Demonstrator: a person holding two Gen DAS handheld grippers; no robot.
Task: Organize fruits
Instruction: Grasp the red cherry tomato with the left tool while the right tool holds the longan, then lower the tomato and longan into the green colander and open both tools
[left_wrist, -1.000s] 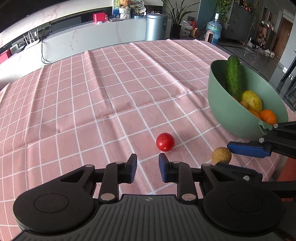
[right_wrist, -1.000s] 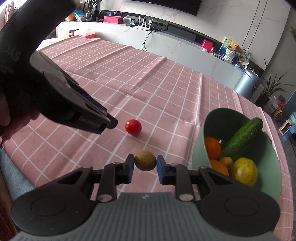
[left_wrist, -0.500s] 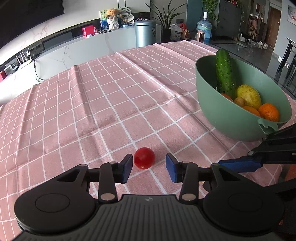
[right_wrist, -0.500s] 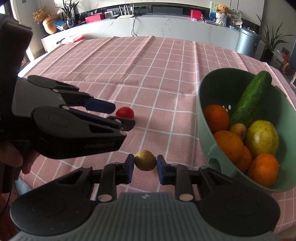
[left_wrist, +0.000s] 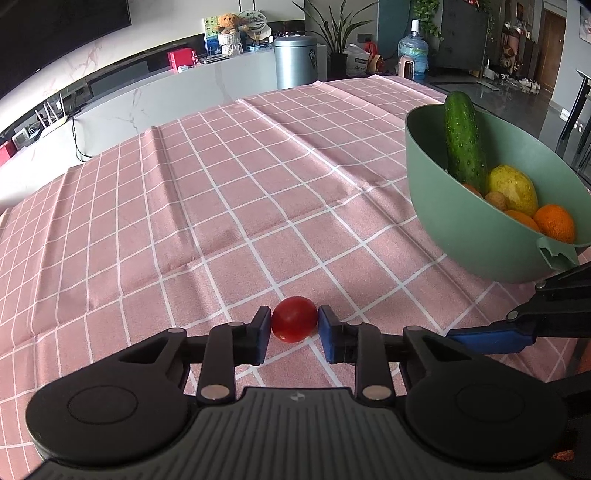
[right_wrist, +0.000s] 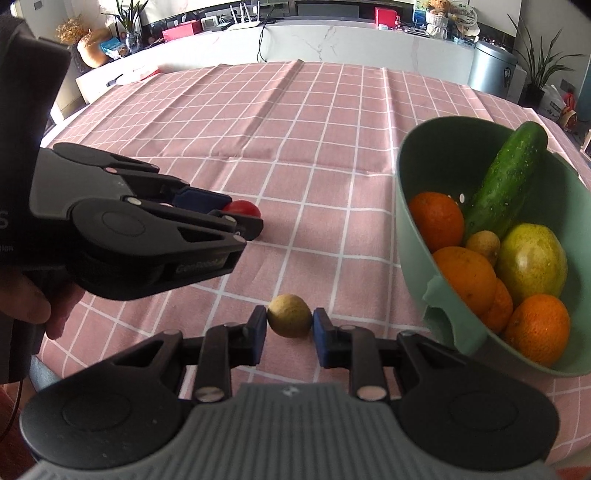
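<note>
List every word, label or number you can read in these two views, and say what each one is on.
"GenRobot": raised lettering, only partly legible, on the side of the left tongs, right wrist view.
Small diamond-shaped emblem, no letters: grey body behind the right tongs.
Label on the metal bin: too small to read.
Picture cards behind the teddy bear: blurred.

right tool (left_wrist: 491, 338) mostly cut off at edge, oranges (left_wrist: 556, 223) half-hidden behind bowl (left_wrist: 461, 229) wall
</note>
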